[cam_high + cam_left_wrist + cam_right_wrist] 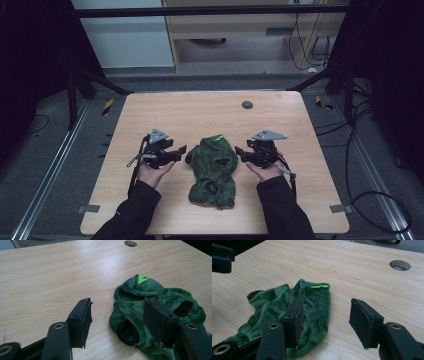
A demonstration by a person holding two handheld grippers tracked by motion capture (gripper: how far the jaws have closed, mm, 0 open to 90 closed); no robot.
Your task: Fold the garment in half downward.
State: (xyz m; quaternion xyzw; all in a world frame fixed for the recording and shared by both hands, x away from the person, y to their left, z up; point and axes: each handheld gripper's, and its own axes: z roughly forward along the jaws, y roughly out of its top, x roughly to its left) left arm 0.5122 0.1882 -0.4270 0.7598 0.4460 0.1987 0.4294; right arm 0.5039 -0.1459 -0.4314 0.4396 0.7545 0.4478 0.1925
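Approach is the step being worked here: the left gripper [181, 150] and the right gripper [239, 150] are hanging on either side of the green plush garment [212, 170], which is lying crumpled in the middle of the wooden table [200, 112], both with jaws standing wide and holding nothing. Next, I judge, each is needing to bite a fleece edge. Folds are hiding the garment's true outline and underside.
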